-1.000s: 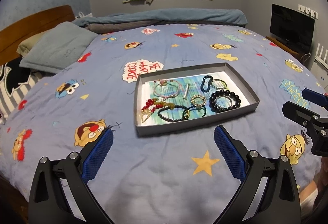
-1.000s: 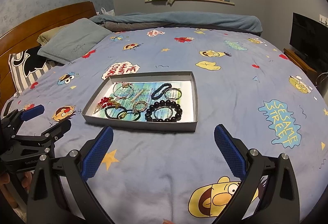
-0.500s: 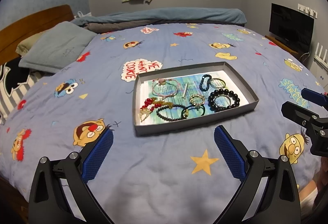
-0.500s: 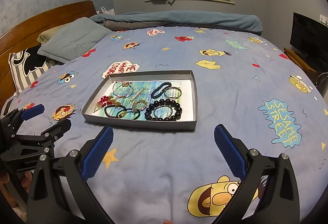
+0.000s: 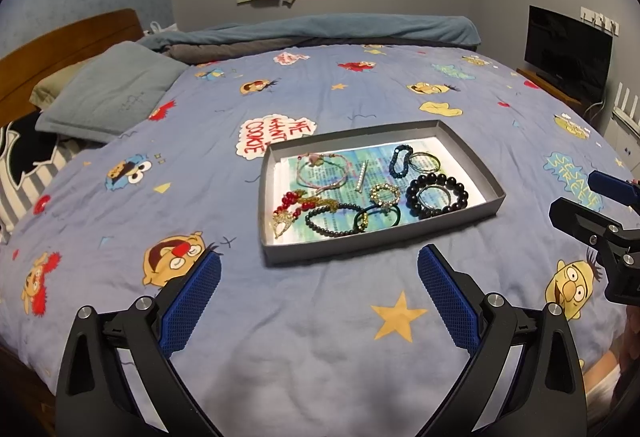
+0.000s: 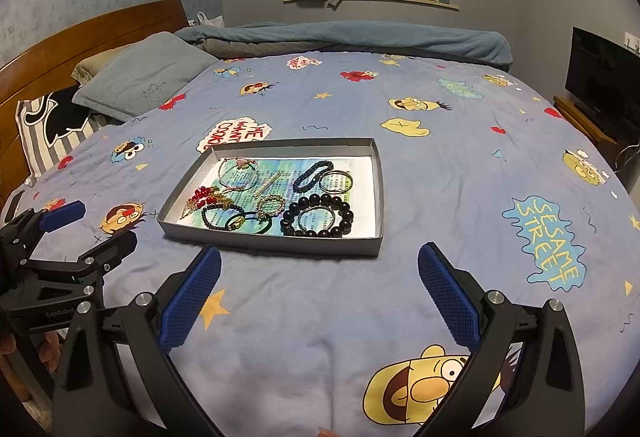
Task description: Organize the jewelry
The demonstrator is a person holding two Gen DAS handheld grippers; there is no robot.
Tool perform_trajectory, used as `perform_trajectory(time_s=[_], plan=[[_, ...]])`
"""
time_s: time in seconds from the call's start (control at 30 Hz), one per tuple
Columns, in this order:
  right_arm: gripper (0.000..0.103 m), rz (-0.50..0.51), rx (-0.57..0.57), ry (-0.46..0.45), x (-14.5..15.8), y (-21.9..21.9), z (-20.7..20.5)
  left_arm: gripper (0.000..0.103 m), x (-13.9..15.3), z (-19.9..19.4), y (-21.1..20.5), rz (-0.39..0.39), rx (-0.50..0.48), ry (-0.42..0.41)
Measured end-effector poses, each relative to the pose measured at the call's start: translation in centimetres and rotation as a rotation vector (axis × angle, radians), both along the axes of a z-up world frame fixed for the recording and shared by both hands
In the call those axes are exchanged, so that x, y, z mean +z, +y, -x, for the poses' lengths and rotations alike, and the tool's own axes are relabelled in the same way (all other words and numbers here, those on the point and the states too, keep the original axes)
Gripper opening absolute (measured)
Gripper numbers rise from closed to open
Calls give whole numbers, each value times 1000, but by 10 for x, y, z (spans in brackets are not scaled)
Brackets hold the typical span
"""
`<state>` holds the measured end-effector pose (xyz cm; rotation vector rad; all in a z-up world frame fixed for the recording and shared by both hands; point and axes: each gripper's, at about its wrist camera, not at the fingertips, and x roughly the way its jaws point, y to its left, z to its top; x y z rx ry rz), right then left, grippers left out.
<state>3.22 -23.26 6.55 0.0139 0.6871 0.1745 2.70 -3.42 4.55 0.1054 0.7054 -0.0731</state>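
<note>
- Left wrist view: left hand-held gripper [image 5: 319, 269] released, jaws spread wide, nothing between them, hovering over the bed [image 5: 280, 357] just short of the tray's near wall.
- Right hand-held gripper [image 6: 319, 269] also released and empty, above the bedspread near the tray's near right corner. Each gripper shows at the edge of the other's view.
- Jewelry all sits inside one shallow grey tray [image 5: 456, 141] mid-bed, on a printed paper liner [image 5: 340, 165]. No dividers visible, one open compartment.
- Contents: big black bead bracelet [image 5: 437, 194] at right with a thin metal bangle lying inside its ring; blue bead bracelet [image 5: 400, 160] touching a second thin bangle [image 5: 425, 161] at far right; pink cord bracelet [image 5: 321, 170] far left; pale bar clip [image 5: 362, 177] centre; small gold beaded ring-shaped piece [image 5: 384, 194]; red bead and gold chain piece [image 5: 294, 207] near left, overlapping a dark bead strand [image 5: 334, 223] and a dark hair-tie-like loop [image 5: 378, 217].
- Stage: cannot settle. Pieces gathered in the tray fits a finished collecting job; the tangled near-left cluster fits sorting yet to come.
- If a piece is to be picked: come down with jaws across one strand only, pinch a free arc away from overlaps, lift slowly so neighbours don't drag.
- Risk: soft mattress, light tray, may tip or slide if its wall is pressed.
</note>
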Motion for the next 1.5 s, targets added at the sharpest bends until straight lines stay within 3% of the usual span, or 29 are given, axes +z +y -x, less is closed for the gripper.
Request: perform_trajectory(time_s=[1.1,1.5], plan=[[97,4,3,15,-6,-1,-1,98,-9,0,-2,0,-13,2],[97,4,1,25,-9,-1,-4,98,-3,2,6,-5,-18,-72]])
